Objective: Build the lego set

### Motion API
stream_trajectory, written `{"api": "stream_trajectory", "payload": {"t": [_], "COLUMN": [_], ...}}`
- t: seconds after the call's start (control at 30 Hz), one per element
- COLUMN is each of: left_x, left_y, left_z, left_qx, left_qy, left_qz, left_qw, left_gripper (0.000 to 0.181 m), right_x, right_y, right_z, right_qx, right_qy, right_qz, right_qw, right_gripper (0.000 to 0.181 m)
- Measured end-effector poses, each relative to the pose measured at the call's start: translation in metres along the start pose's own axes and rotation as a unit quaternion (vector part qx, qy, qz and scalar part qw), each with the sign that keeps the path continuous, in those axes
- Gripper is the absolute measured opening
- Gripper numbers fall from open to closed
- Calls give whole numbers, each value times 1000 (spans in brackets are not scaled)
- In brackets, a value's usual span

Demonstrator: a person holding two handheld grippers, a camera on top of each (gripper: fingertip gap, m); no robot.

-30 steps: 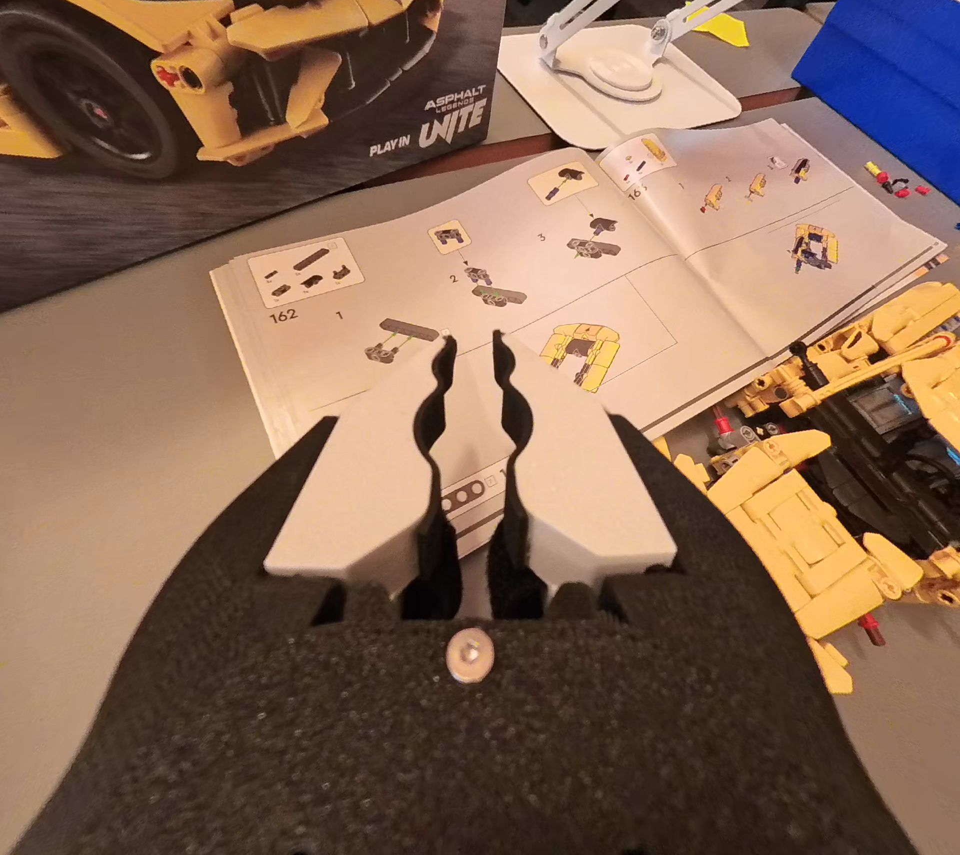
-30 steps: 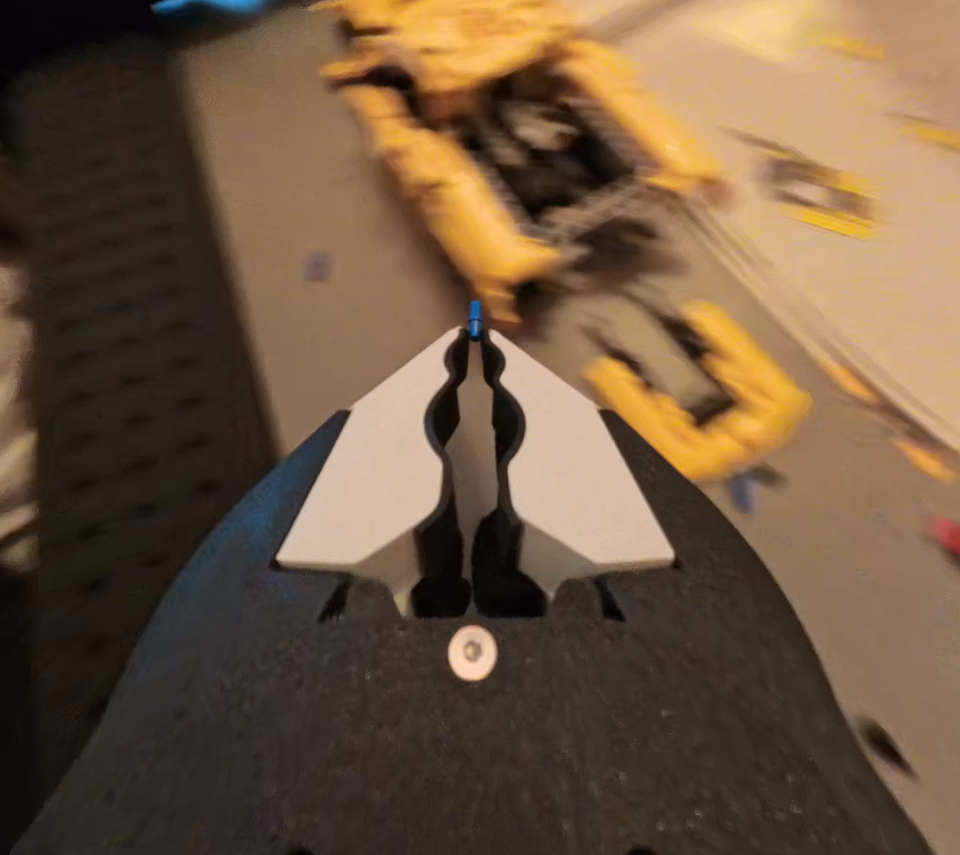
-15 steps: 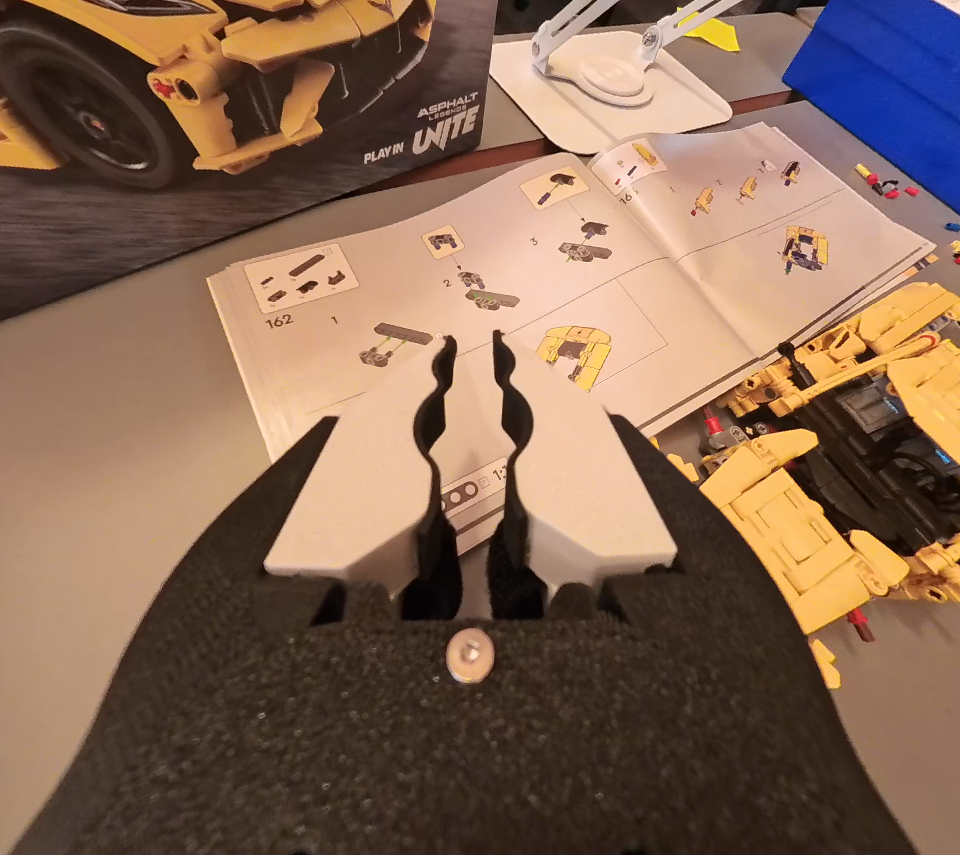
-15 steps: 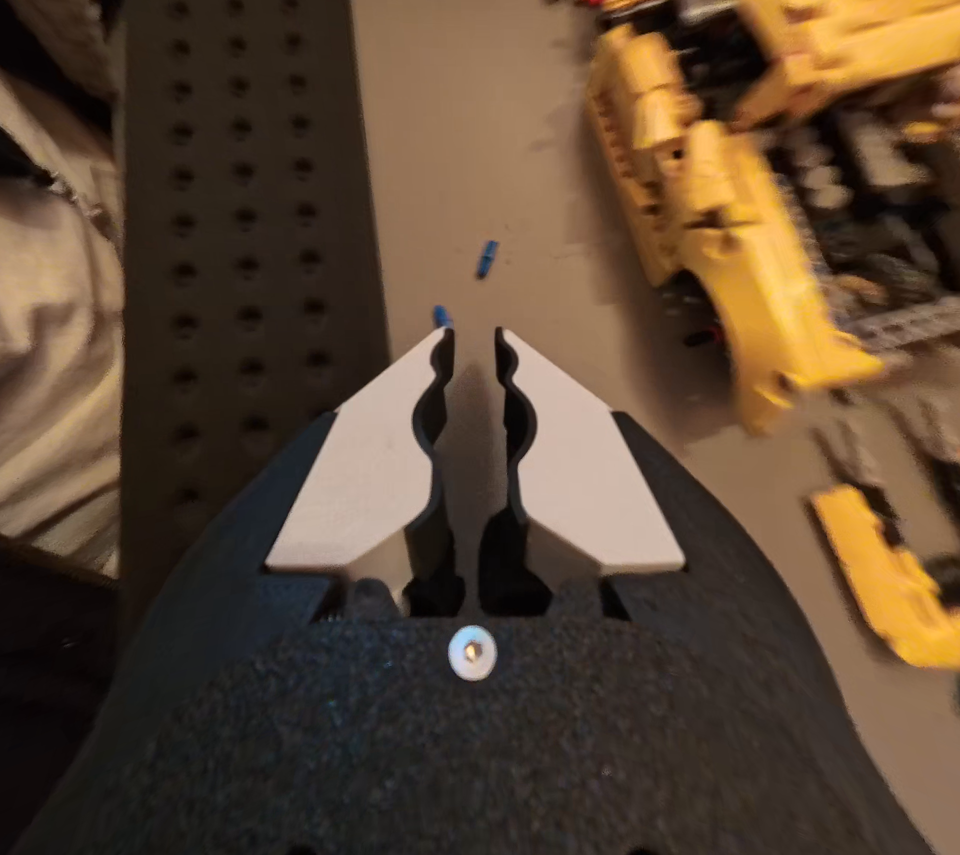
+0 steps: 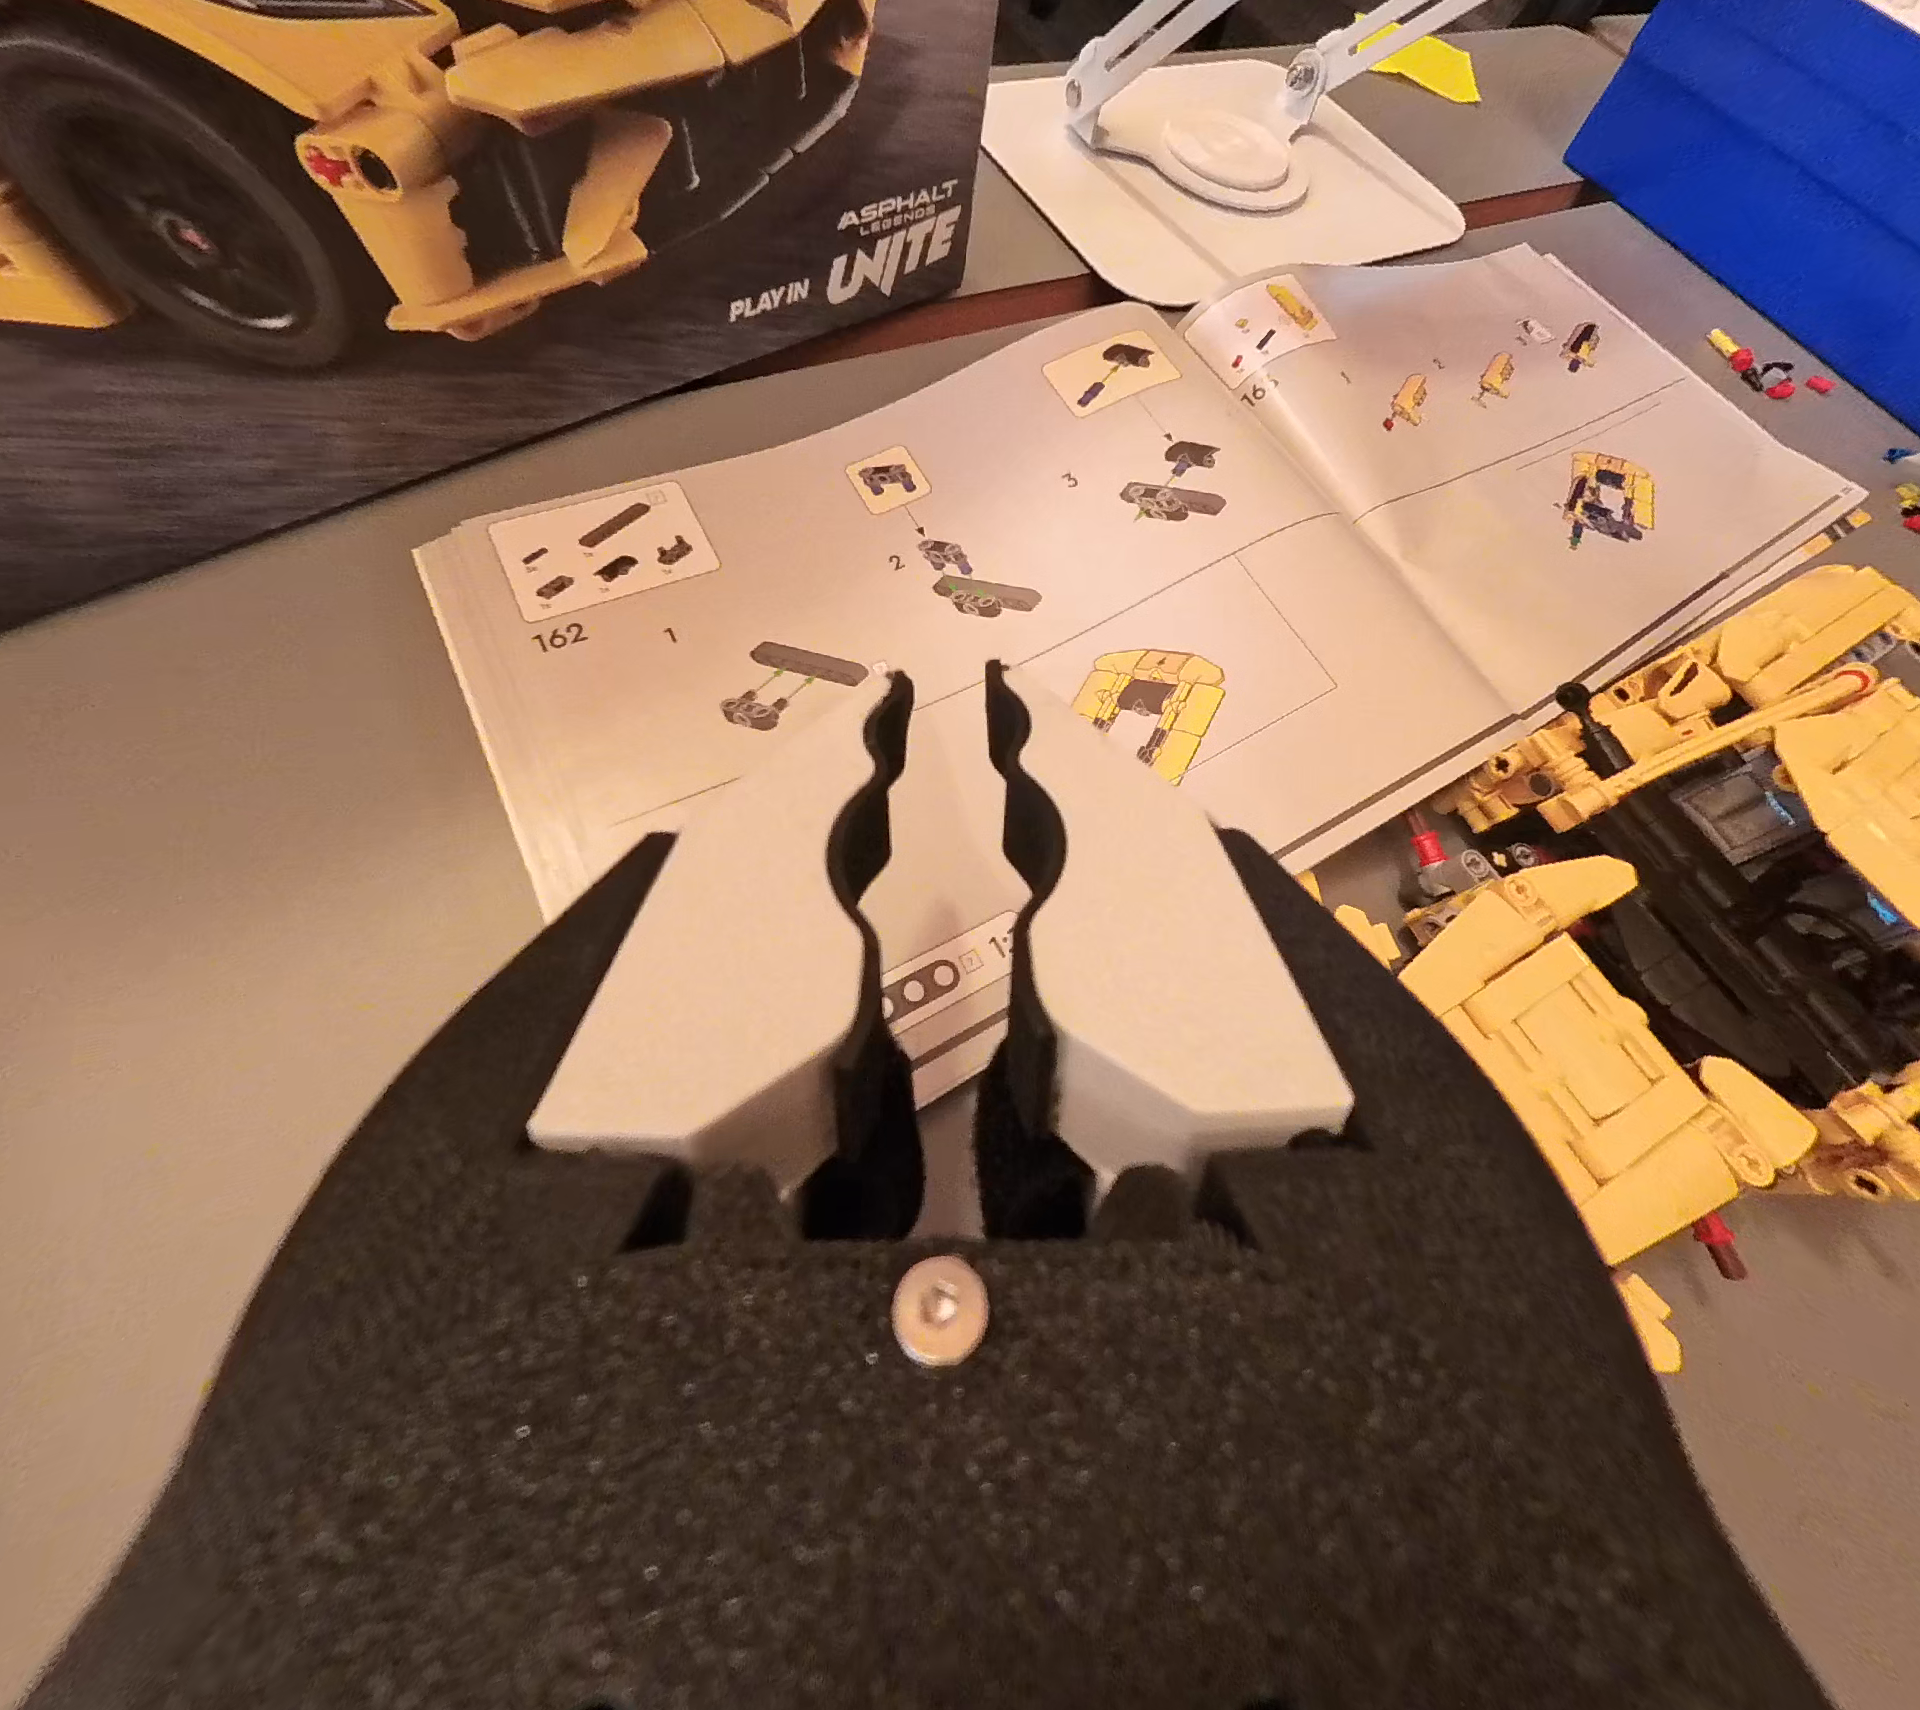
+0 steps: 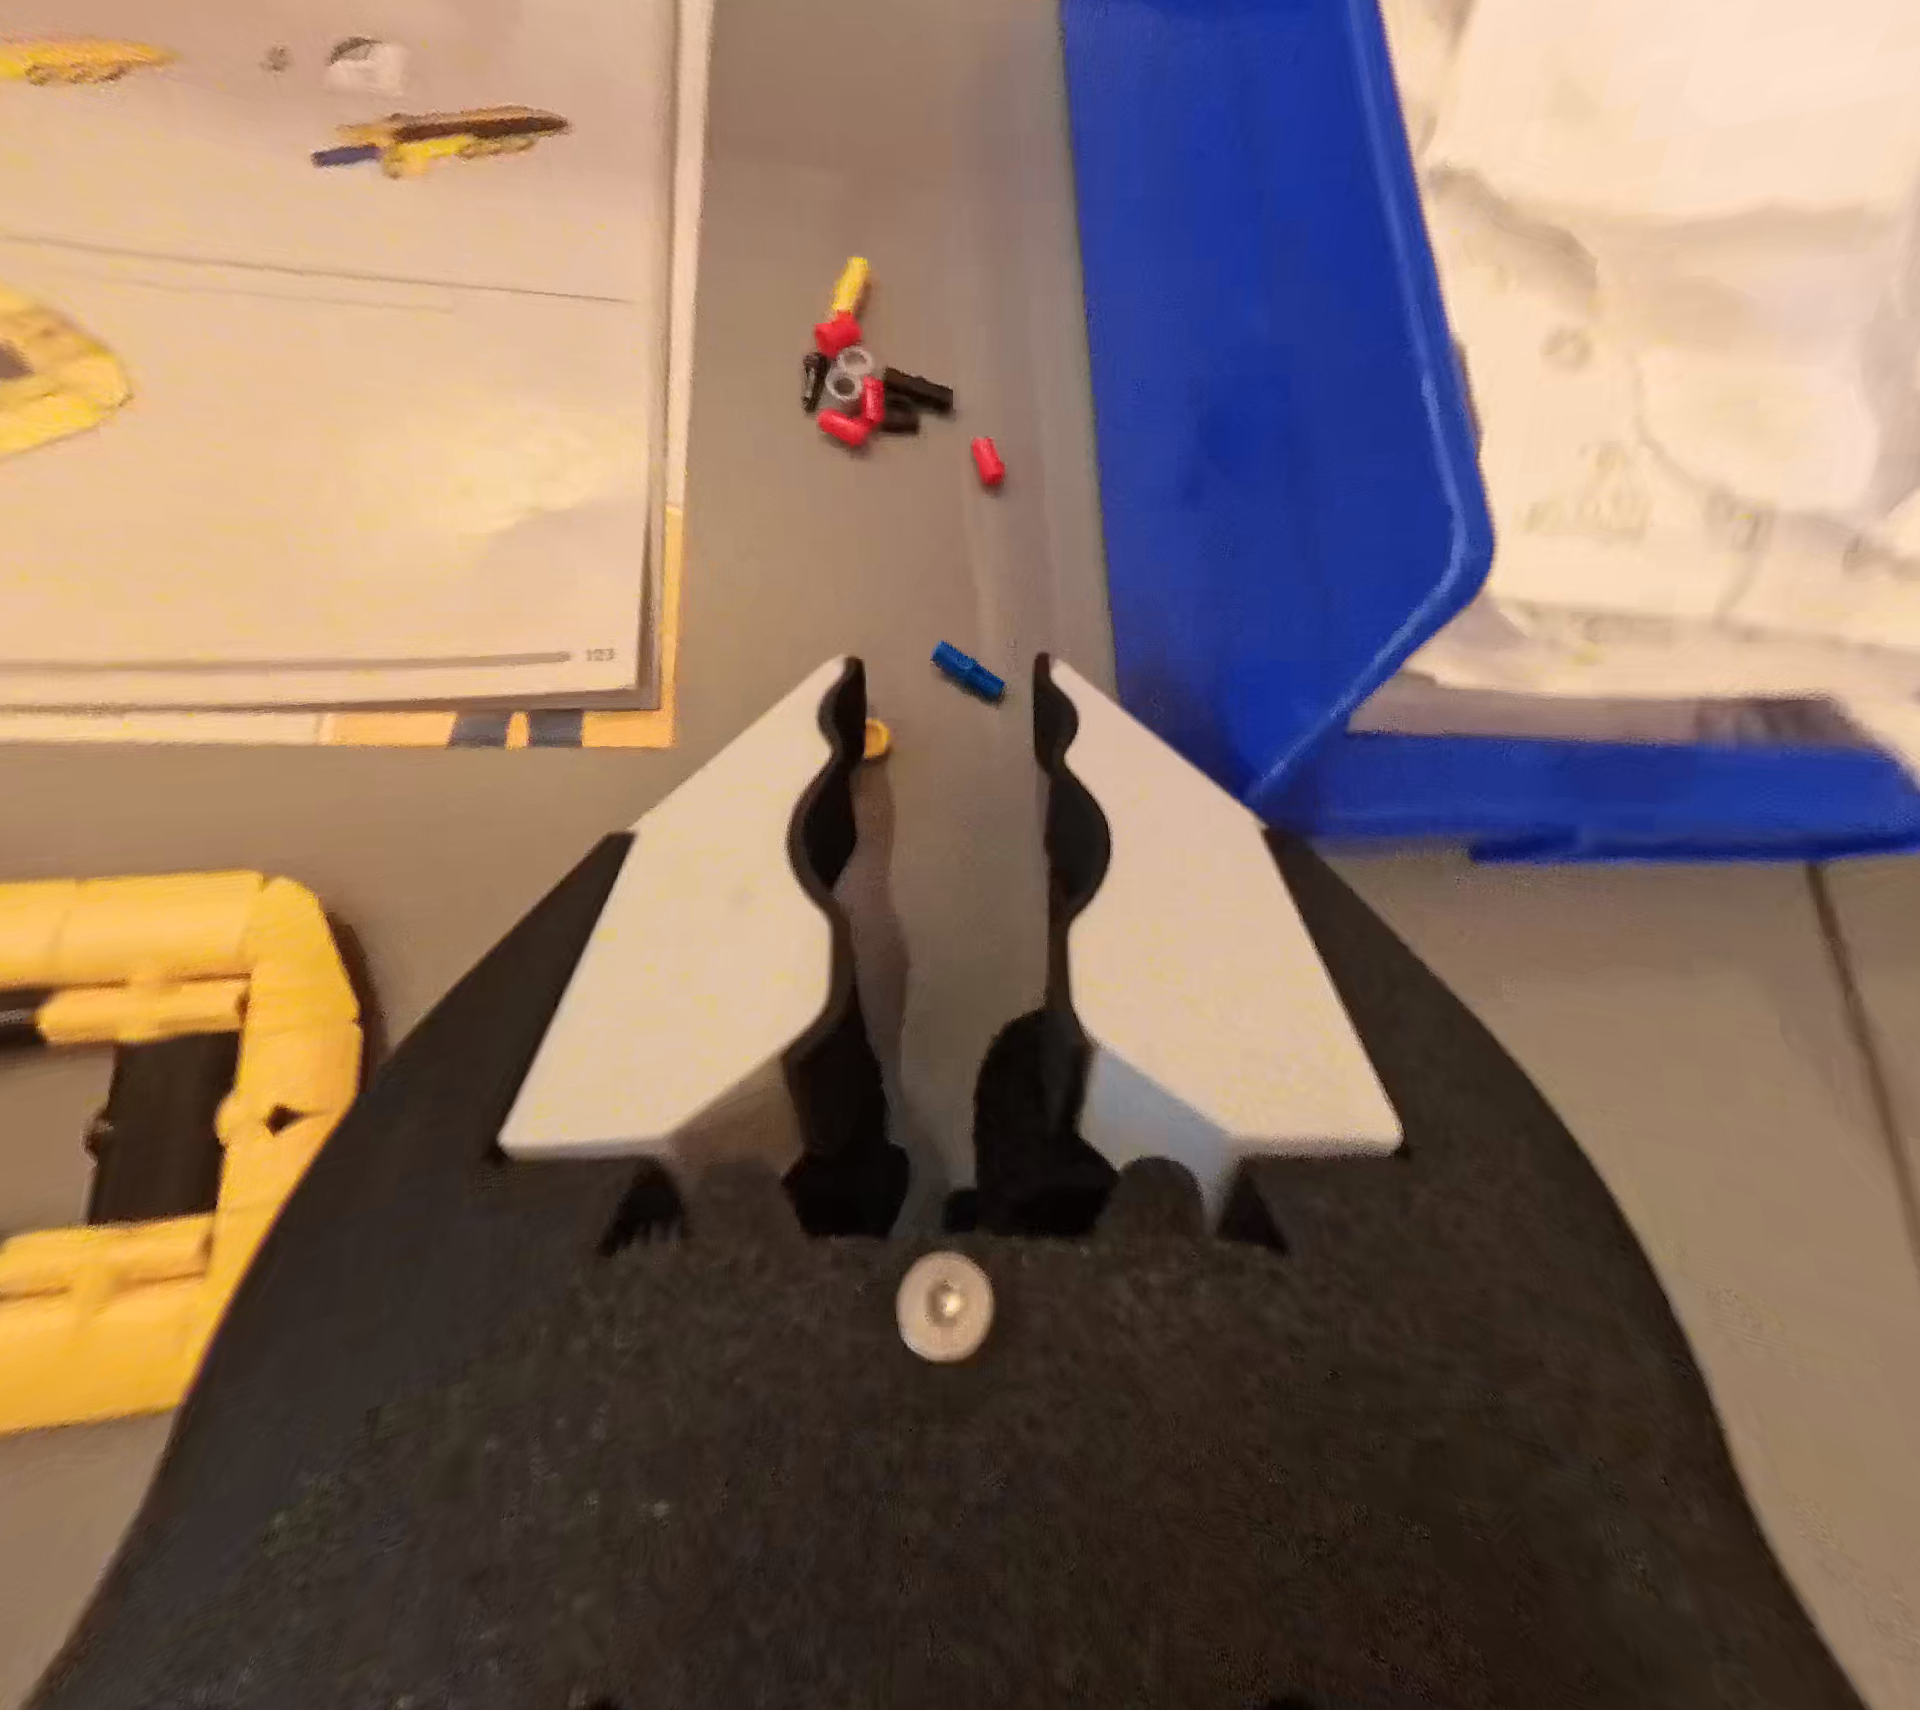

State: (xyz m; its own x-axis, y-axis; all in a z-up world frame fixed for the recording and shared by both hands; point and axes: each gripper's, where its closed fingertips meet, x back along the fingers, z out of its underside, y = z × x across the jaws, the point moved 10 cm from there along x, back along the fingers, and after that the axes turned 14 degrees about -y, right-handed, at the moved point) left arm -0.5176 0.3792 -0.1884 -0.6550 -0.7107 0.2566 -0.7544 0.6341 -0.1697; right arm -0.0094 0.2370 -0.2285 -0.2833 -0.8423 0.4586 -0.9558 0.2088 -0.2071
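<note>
Since the last frame the right hand-held gripper (image 6: 945, 673) is swinging over from the yellow car side to the gap between the instruction booklet (image 6: 332, 413) and the blue bin (image 6: 1268, 310), and its jaws are now standing wide and empty. The left hand-held gripper (image 5: 943, 673) is barely drifting, hovering over the booklet with a narrow gap and nothing in it.

What's worrying me: the blue pin (image 6: 966, 671) is lying loose on the bench (image 6: 883, 102) just ahead of the right fingertips, tiny and round, so closing off-centre is probably going to flick it or roll it under the bin. The little pile of red and black pins (image 6: 862, 387) is sitting a bit further out.

The half-built yellow car (image 5: 1662, 912) is sitting right of the booklet, running off the frame edge. The right view is motion-blurred, and a small yellow bit (image 6: 878, 735) is hiding behind the left finger, so I can't tell what it is.
</note>
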Motion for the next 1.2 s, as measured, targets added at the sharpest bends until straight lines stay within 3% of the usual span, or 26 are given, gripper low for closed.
{"api": "stream_trajectory", "payload": {"t": [0.1, 0.33, 0.47, 0.7, 0.83, 0.93, 1.07, 1.2], "left_x": [-1, -3, -3, -3, -2, -1, 2, 9], "left_y": [-1, -7, -7, -5, 1, 6, 15, 28], "left_z": [1, 3, 3, 3, 4, 5, 6, 3], "left_qx": [7, 2, -1, 1, 1, 11, 11, 5], "left_qy": [2, 8, 9, 8, 10, 11, 12, 11], "left_qz": [7, 19, 17, 14, -1, -22, -86, -173], "left_qw": [1000, 1000, 1000, 1000, 1000, 1000, 996, 985], "left_gripper": [14, 14, 14, 14, 14, 14, 16, 29], "right_x": [-2, -7, -7, 6, 42, 83, 134, 159], "right_y": [1, -1, -3, -1, 23, 47, 69, 83], "right_z": [5, 6, 6, -5, -21, -21, -1, 24], "right_qx": [-59, -96, -71, -28, 18, 65, 149, 157], "right_qy": [1, 8, 13, -36, -74, -92, -54, -12], "right_qz": [18, 28, 39, 26, -92, -235, -350, -403], "right_qw": [998, 995, 997, 999, 993, 965, 923, 902], "right_gripper": [32, 19, 4, 0, 0, 0, 0, 0]}}
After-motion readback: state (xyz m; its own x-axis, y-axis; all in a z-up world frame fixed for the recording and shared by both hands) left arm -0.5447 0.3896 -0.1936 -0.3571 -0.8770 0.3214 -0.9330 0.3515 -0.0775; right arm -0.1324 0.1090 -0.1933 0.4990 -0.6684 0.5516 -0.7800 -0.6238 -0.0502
